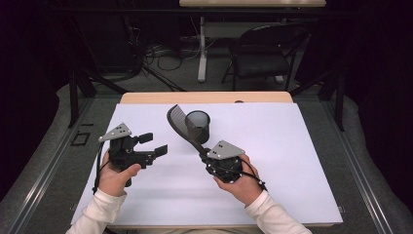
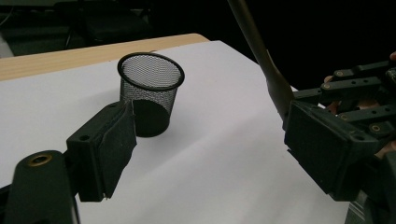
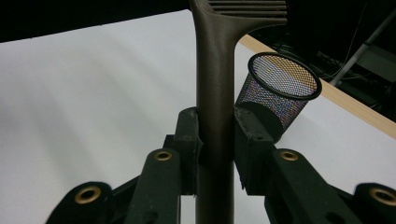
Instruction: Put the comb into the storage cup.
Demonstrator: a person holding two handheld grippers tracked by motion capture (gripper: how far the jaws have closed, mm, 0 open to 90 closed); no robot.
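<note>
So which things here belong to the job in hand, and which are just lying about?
In the job:
- comb, clamped in the right gripper
- mesh cup, upright on the white sheet
- left gripper, open, holding nothing

Lying about:
- folding chair
- floor cables

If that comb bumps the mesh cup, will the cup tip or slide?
The mesh cup is see-through wire, so probably light. It stands upright on smooth white paper, wider at the rim than the base: a push would likely slide it, a high one tip it. The comb looks rigid enough.
</note>
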